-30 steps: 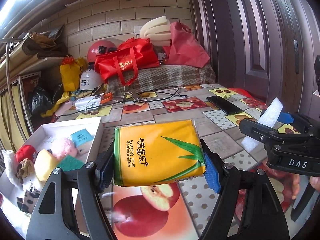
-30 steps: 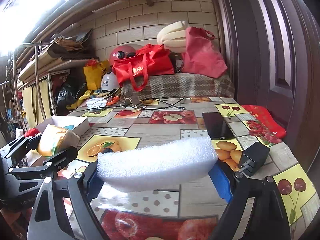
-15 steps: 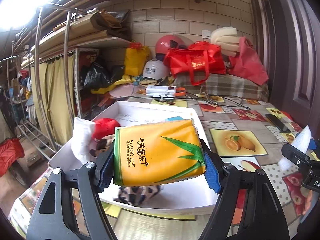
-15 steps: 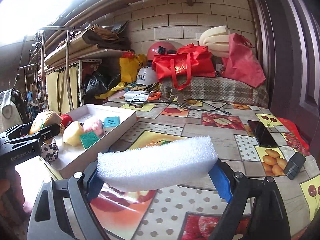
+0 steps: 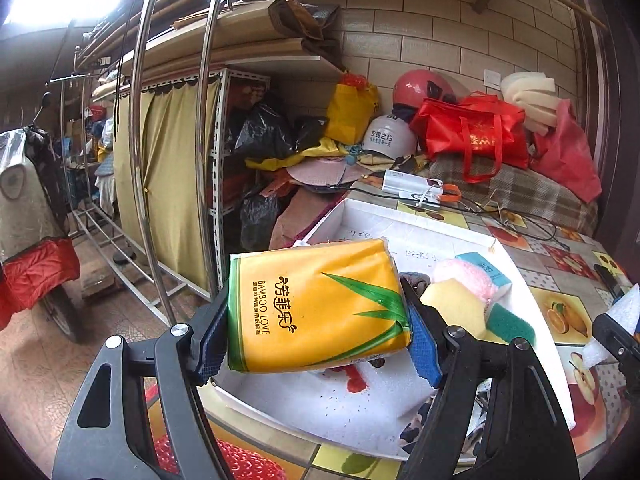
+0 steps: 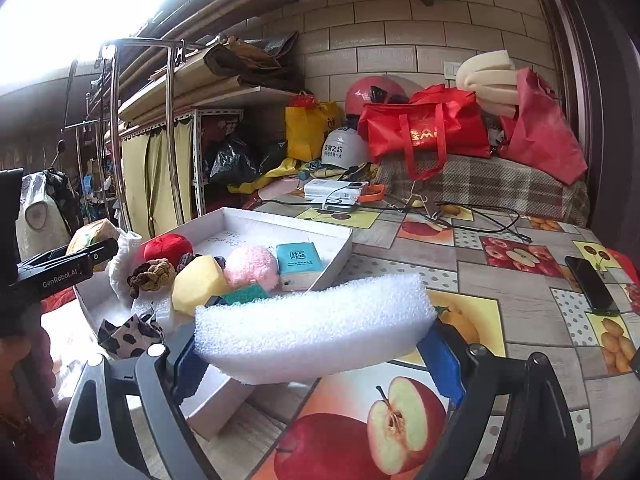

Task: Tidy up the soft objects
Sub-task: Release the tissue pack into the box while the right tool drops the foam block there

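My left gripper (image 5: 316, 332) is shut on a yellow tissue pack (image 5: 316, 304) with green leaves printed on it, held above the near left part of the white tray (image 5: 400, 224). My right gripper (image 6: 316, 356) is shut on a curved white foam pad (image 6: 316, 324), just in front of the tray's (image 6: 296, 222) near corner. In the tray lie a yellow sponge (image 6: 198, 282), a pink puff (image 6: 250, 266), a teal tissue packet (image 6: 298, 258), a green scourer (image 6: 244, 294), a red plush (image 6: 166, 246), a brown scrunchie (image 6: 154, 274) and a leopard-print cloth (image 6: 128, 334).
The table (image 6: 520, 312) has a fruit-patterned cloth. A black phone (image 6: 592, 286) lies at the right, cables and a white power unit (image 6: 336, 194) at the back. Red bags (image 6: 424, 130), helmets and foam rolls are stacked by the brick wall. A metal shelf rack (image 5: 176, 152) stands left of the table.
Both grippers swung left with their loads. The left one now holds the tissue pack over the tray's left end, and the right one has come up close to the tray's near corner.
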